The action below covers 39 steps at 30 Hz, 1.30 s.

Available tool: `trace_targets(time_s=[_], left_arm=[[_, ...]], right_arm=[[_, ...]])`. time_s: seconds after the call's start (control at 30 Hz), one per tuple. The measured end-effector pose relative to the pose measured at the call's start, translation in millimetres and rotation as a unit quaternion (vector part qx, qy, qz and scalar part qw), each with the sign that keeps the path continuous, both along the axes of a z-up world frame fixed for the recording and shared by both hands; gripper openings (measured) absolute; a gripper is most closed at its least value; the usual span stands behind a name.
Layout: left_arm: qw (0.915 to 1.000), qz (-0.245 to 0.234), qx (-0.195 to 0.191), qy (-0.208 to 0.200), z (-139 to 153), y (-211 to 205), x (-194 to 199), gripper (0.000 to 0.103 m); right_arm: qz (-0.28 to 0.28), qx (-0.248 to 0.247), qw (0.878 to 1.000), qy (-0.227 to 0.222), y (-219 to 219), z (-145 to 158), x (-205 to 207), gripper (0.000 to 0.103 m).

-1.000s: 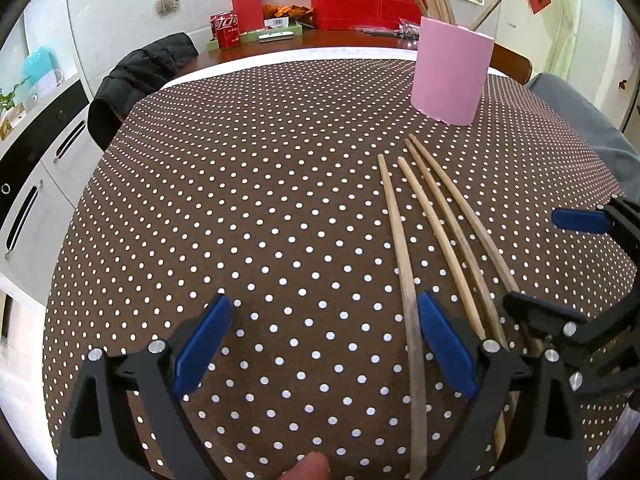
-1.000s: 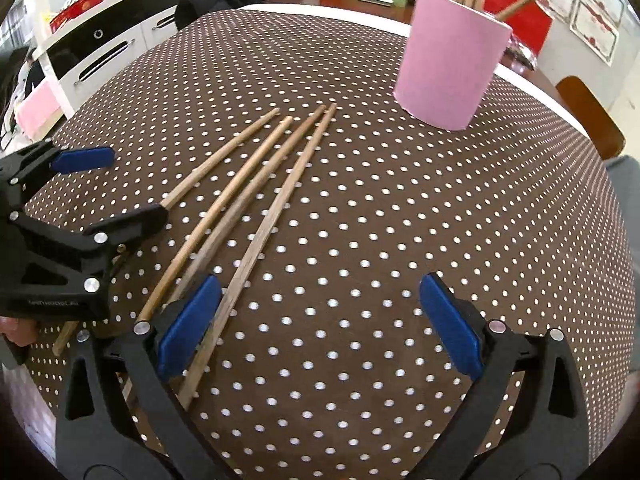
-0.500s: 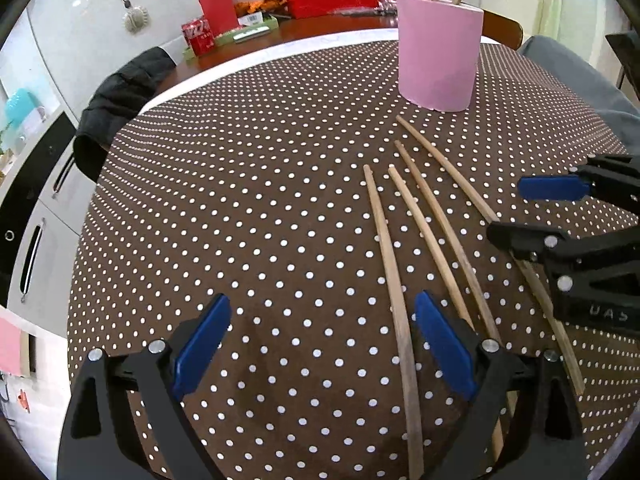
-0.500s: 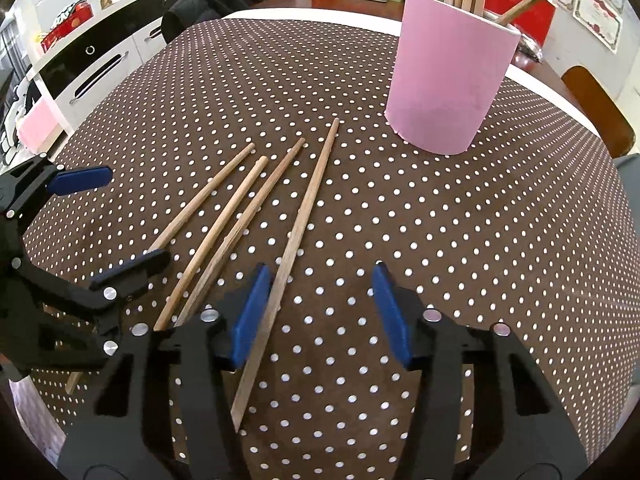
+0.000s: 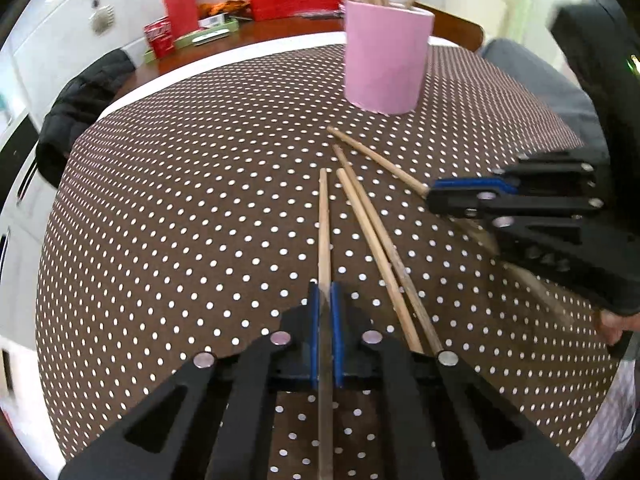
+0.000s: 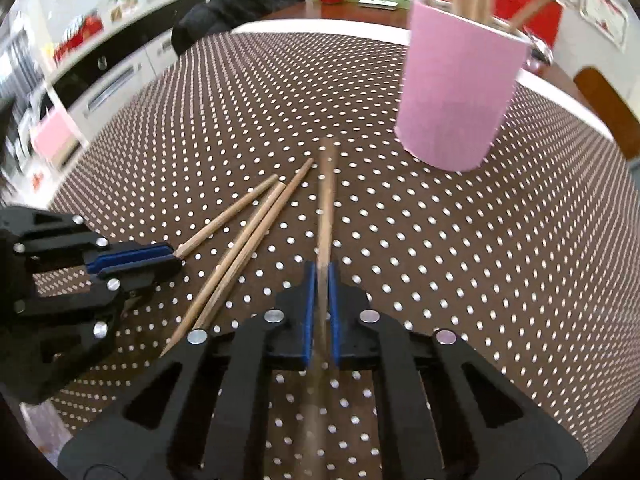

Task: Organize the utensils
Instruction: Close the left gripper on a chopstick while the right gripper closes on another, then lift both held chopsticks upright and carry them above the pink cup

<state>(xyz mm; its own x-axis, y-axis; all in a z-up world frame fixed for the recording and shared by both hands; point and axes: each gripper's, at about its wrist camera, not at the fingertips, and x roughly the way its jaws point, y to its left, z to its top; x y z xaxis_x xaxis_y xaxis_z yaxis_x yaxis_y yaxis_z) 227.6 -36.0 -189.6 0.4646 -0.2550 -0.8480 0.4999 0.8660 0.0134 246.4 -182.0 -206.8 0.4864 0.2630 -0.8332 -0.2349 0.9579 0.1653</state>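
Note:
My left gripper [image 5: 325,294] is shut on the leftmost wooden chopstick [image 5: 324,224], which points ahead along the table. My right gripper [image 6: 321,274] is shut on the rightmost chopstick [image 6: 326,204], which points toward the pink cup [image 6: 460,92]. The right gripper also shows in the left wrist view [image 5: 456,194], clamped on its chopstick [image 5: 376,158]. The left gripper shows in the right wrist view [image 6: 132,258], clamped on its chopstick [image 6: 228,216]. Two more chopsticks [image 5: 380,240] lie side by side between them. The pink cup [image 5: 386,60] holds several upright chopsticks.
The table wears a brown cloth with white dots [image 5: 180,200]. A black jacket [image 5: 84,104] hangs on a chair at the far left. Red boxes and cans [image 5: 176,20] stand on the wooden table behind. White cabinets [image 6: 100,92] line the left side.
Both grippers have moved forward and closed, each on an outer chopstick. The right chopstick has swung away from the other three.

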Motion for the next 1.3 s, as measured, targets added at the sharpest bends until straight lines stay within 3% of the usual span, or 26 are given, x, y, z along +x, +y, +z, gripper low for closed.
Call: trace_targets(time_s=[0.3,0.57,0.8,1.03,1.3], left_arm=[[0.9946,0.064,-0.066,-0.047,22.9,15.0,-17.0,0.006],[0.9764,0.084,-0.143,-0.138,75.8,17.9,-24.4,0.006],[0.9618,0.068,-0.185,-0.19,119.6,-4.2,-16.0,0.006],[0.9413,0.06,-0.23,-0.24,161.6,-23.8,0.1,0.006],[0.9059,0.021,-0.299,-0.299,205.8,-47.6,21.1,0.006]], right_arm=[[-0.026,0.105,0.993,-0.049,-50.5,18.7,-28.0,0.006],[-0.034,0.166,0.975,-0.144,-76.7,60.5,-53.5,0.006],[-0.043,0.186,0.963,-0.19,-88.9,89.1,-53.8,0.006],[-0.05,0.187,0.954,-0.229,-106.5,114.3,-50.1,0.006],[-0.047,0.165,0.946,-0.276,-122.7,156.6,-38.4,0.006]])
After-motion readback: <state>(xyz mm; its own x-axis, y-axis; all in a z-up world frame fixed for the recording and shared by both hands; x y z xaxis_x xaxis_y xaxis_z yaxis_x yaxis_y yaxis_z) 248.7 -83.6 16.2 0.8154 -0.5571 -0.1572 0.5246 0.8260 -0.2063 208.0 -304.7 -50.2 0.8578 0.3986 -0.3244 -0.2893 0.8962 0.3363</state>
